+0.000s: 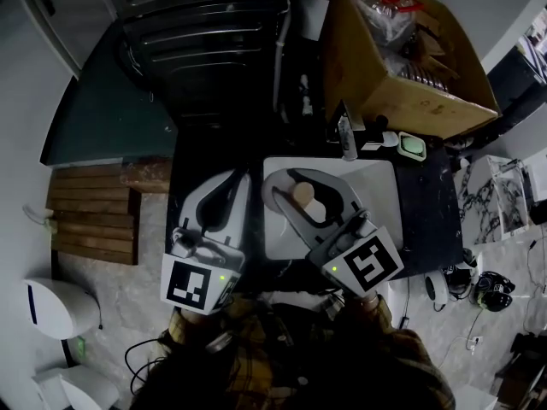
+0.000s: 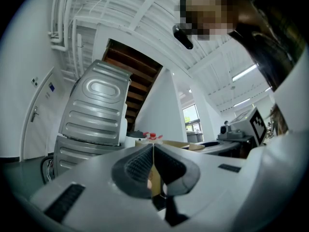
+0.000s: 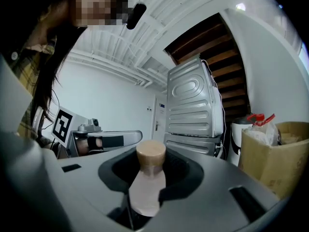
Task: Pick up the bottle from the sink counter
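A pale bottle (image 1: 306,201) with a tan cap (image 3: 151,153) sits between the jaws of my right gripper (image 1: 299,186), which is shut on it and holds it above the white sink basin (image 1: 376,186). In the right gripper view the bottle (image 3: 148,185) stands upright with its neck and body clamped between the dark pads. My left gripper (image 1: 232,186) hovers just left of the right one, over the dark counter edge. In its own view the left gripper (image 2: 153,161) has its pads closed together with nothing held.
A cardboard box (image 1: 402,49) full of packaging stands behind the sink. A small green-and-white object (image 1: 412,146) lies on the dark counter (image 1: 427,220). A grey ribbed metal machine (image 1: 197,41) is at the back left, and a wooden pallet (image 1: 90,212) lies on the floor.
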A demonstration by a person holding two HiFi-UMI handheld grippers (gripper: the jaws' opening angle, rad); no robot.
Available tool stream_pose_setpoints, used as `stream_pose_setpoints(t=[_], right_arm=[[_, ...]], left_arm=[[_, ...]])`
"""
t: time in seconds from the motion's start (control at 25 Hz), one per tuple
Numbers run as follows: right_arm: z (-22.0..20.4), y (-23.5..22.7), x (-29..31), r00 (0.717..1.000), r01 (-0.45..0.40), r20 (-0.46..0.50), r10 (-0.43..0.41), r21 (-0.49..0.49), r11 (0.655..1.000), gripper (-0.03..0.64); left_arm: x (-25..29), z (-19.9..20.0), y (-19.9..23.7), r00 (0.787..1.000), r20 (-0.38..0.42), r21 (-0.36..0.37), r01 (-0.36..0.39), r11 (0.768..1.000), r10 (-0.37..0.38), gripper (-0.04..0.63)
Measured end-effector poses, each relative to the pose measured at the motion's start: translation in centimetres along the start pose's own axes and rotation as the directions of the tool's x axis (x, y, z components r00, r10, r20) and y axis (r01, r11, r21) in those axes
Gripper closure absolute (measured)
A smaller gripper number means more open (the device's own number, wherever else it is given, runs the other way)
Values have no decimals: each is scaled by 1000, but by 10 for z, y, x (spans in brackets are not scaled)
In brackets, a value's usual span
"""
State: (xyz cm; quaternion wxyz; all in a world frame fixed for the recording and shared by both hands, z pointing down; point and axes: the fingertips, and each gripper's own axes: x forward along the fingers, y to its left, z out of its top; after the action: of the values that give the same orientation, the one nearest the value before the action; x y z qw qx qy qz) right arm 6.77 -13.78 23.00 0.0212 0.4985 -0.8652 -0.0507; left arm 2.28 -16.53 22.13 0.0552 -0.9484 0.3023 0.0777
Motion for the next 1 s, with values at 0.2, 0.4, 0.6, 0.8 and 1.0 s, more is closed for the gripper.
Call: stream_pose_setpoints(t=[0.2,0.4,0.6,0.8,1.0], right_arm=[[1,2,2,1000,-3,5,4,-7,1000,488],[0,3,5,1000,-4,-1,4,-12,1000,488],[1,6,5,1000,-5,-4,5,-19,1000,488],[-1,6,6,1000,-8,-16,8,-20,1000,488],[1,9,8,1000,-16,-17,16,-30,999,488]], left_arm=[[-1,2,2,1000,18,7,-4,1000,4,574],[-2,-3,5,1000,-6,-6,-7,1000,7,574],[-4,-3,5,1000,-10,-14,-8,1000,7,574],[-2,-3,5,1000,-14,-24,-6,1000,5,574],[-3,-3,6,1000,-12,-24,-5,1000,4,574]])
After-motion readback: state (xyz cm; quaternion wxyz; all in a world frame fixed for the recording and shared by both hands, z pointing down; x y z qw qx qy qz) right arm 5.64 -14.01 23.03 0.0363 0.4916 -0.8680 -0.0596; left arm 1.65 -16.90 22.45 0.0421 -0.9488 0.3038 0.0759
